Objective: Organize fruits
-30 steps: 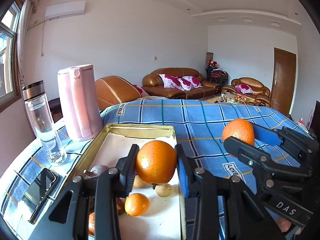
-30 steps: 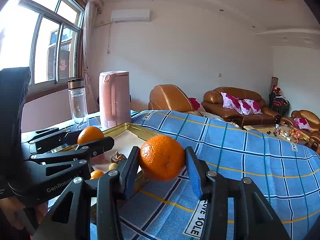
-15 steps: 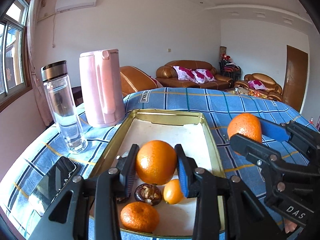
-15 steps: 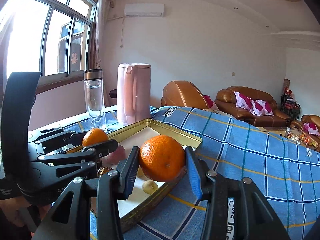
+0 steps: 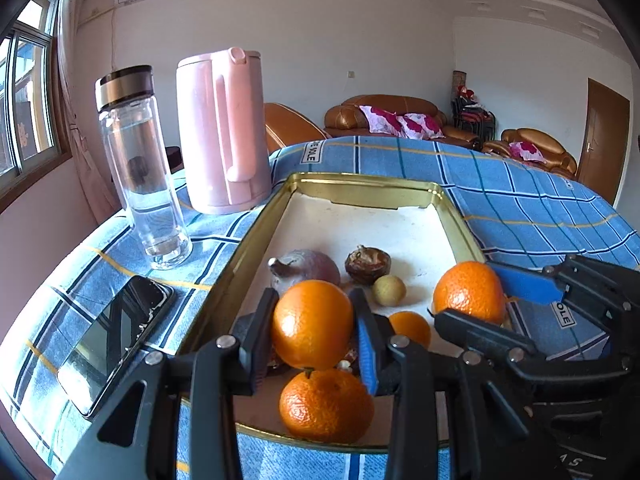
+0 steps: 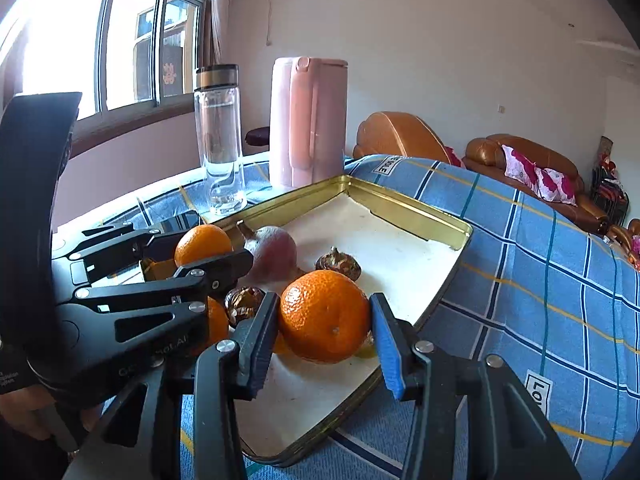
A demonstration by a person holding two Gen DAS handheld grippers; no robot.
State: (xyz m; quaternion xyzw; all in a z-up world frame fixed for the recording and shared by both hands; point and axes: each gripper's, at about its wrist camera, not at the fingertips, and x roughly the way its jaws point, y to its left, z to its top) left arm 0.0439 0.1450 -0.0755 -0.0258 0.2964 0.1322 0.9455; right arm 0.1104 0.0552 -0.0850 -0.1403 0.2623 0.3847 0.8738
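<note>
Over the tray [image 5: 256,236], both oranges [image 5: 312,322] now lower

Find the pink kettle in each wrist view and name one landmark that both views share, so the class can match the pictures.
Left wrist view: the pink kettle stands upper left, beyond the tray's far left corner.
Right wrist view: the pink kettle stands upper centre, behind the tray's far corner.
Shared landmark: the clear bottle, just left of the kettle.
</note>
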